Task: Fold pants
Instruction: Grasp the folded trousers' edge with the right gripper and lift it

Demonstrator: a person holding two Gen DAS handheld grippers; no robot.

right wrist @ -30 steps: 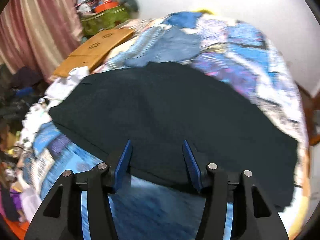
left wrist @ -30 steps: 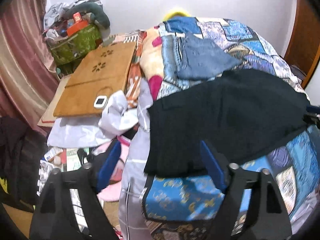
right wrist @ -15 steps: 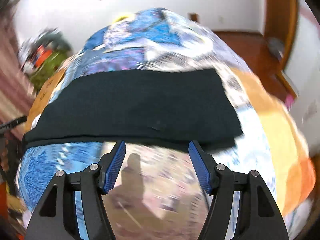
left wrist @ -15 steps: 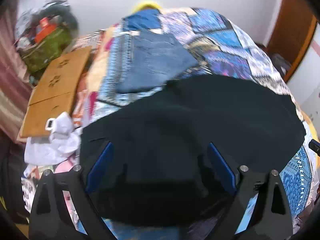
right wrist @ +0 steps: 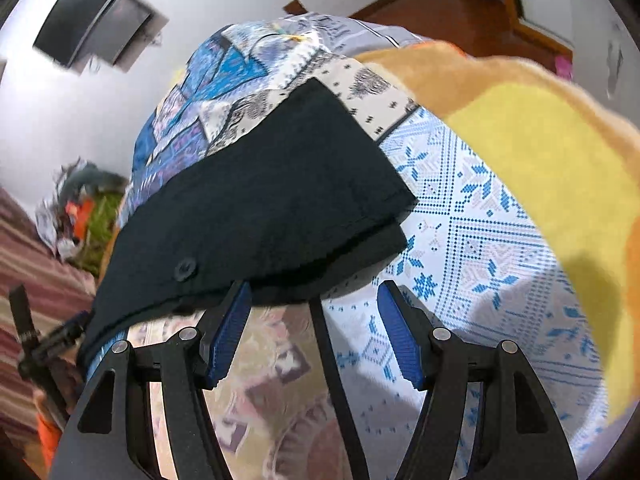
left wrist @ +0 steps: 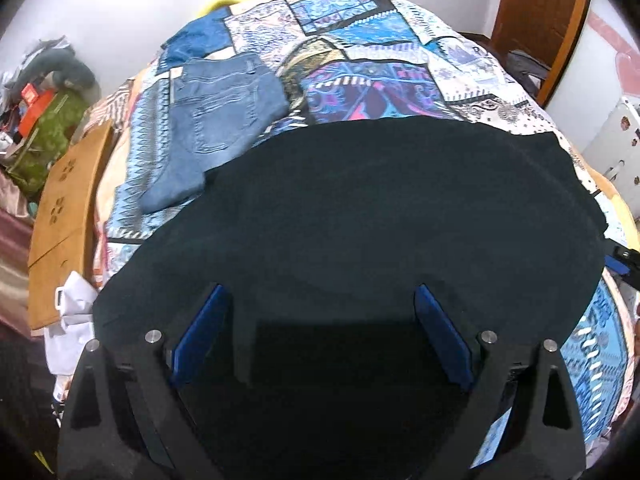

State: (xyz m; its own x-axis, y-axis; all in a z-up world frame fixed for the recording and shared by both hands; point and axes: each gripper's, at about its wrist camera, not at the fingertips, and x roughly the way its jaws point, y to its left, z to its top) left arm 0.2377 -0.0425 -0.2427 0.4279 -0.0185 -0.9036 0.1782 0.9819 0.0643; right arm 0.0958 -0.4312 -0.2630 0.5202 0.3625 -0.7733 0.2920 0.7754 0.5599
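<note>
Black pants (left wrist: 360,216) lie flat across the patterned bedspread (left wrist: 360,40). My left gripper (left wrist: 320,320) is open and hovers over the near left part of the pants, holding nothing. In the right wrist view the pants (right wrist: 260,200) show a folded end with a button (right wrist: 185,269) near the front edge. My right gripper (right wrist: 314,318) is open and empty just in front of that end's near edge. The other gripper (right wrist: 36,352) shows at the left edge of that view.
Folded blue jeans (left wrist: 216,120) lie on the bed beyond the black pants. A brown board (left wrist: 64,216) and white cloth (left wrist: 72,312) lie to the left. A yellow-orange blanket (right wrist: 540,160) lies on the bed's right. A wooden door (left wrist: 540,20) stands far right.
My left gripper moved forward over the pants. My right gripper swung to the right end of the pants and came closer to its edge. Both stayed open.
</note>
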